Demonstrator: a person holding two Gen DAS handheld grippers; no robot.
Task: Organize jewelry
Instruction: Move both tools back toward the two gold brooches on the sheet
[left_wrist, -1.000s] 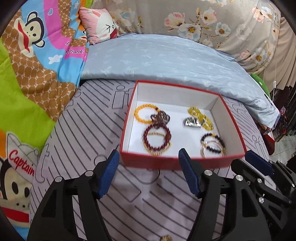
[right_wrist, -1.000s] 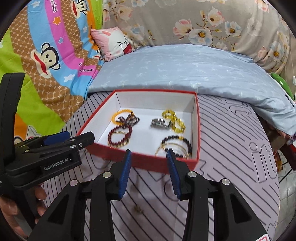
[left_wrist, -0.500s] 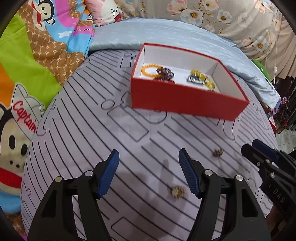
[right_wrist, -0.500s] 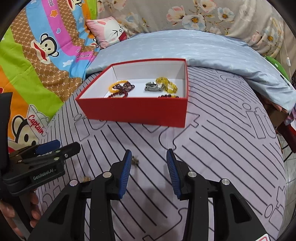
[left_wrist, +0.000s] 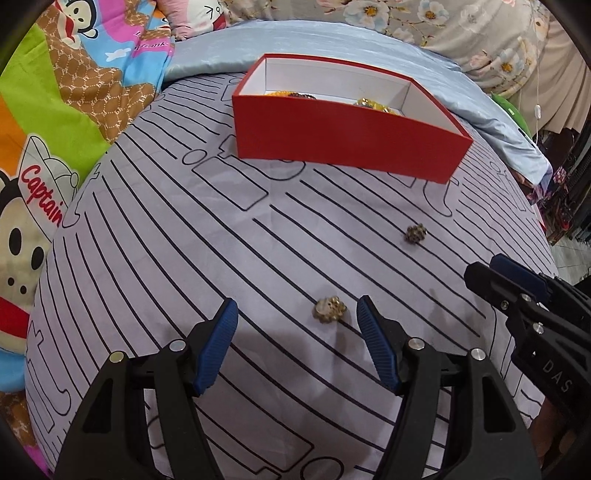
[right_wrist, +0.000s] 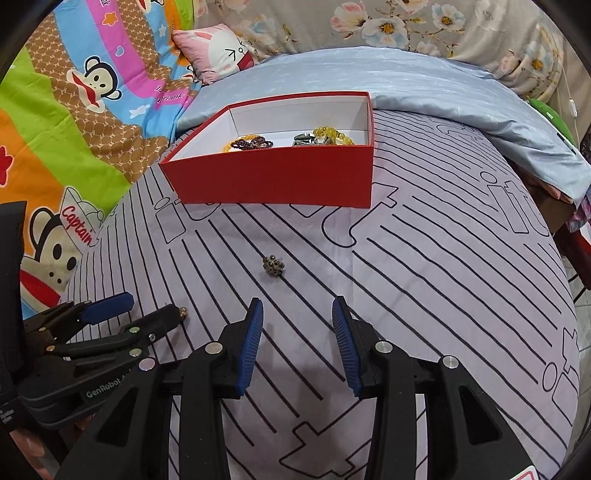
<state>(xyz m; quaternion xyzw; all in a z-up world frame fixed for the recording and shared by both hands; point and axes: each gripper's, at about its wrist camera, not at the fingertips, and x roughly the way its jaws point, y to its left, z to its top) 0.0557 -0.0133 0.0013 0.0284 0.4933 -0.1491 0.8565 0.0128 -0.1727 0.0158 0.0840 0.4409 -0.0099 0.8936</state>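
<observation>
A red box (left_wrist: 343, 138) (right_wrist: 273, 177) with a white inside stands on the bed and holds several bead bracelets (right_wrist: 253, 143). Two small gold trinkets lie loose on the striped sheet. The pale gold one (left_wrist: 329, 308) lies just ahead of my left gripper (left_wrist: 295, 314), nearer its right finger; the jaws are open and hold nothing. The darker beaded one (left_wrist: 416, 233) (right_wrist: 273, 265) lies a little ahead of my right gripper (right_wrist: 297, 310), which is also open and holds nothing. Each gripper shows at the edge of the other's view.
The grey sheet with black line pattern (left_wrist: 184, 258) covers the near bed. A light blue quilt (right_wrist: 369, 77) lies behind the box, a cartoon monkey blanket (right_wrist: 74, 110) on the left, a pink pillow (right_wrist: 218, 55) at the back. The bed's edge drops off at right.
Both grippers have pulled back from over the box and sunk toward the sheet. The box now sits farther off, and the two loose trinkets have come into view in front of the fingers.
</observation>
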